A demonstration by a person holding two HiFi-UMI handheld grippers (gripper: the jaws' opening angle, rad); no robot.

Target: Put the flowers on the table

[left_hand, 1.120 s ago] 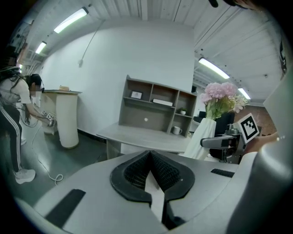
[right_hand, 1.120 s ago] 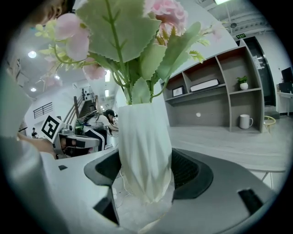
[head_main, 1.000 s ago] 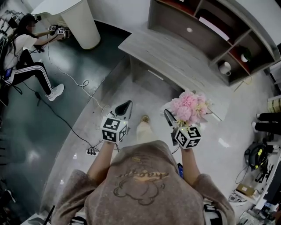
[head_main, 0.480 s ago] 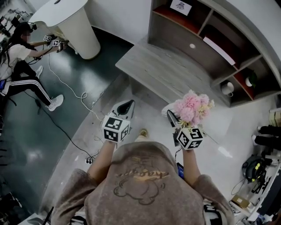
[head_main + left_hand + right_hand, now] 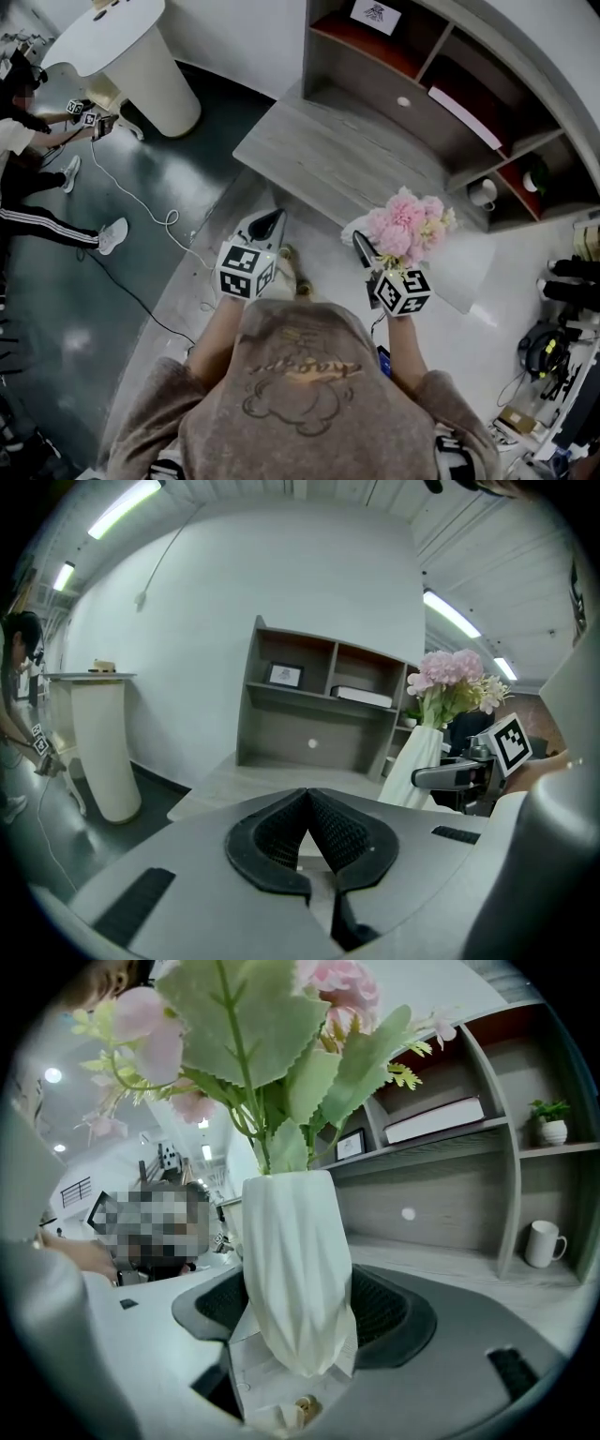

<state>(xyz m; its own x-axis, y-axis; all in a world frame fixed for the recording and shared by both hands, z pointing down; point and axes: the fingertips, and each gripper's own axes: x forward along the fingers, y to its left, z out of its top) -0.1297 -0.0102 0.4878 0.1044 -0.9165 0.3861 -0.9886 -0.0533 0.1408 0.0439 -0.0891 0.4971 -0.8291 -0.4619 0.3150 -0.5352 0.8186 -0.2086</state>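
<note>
Holding the white vase (image 5: 295, 1241) of pink flowers (image 5: 405, 223), the right gripper (image 5: 300, 1312) is clamping its fingers on the vase's lower body, and the vase is standing upright between them. The load is hanging in the air at the near edge of the grey tabletop (image 5: 347, 150) and is not yet resting on it. The left gripper (image 5: 270, 225) is riding at the left with its fingers closed together on nothing.

Procedure for the step in hand, as judged from this position:

1. The grip is sitting low and the blooms are making the load top-heavy, so the vase should be kept vertical while it is being carried farther in.
2. The bare middle of the tabletop is looking like the best target, well clear of the shelf unit (image 5: 412, 66) on the far side and the white mug (image 5: 481, 194) at the right.
3. The base should be sitting flat and bearing its own weight before the fingers are opened.
4. Withdrawal is best made straight back toward the near side, so that neither finger is dragging on the vase.
</note>
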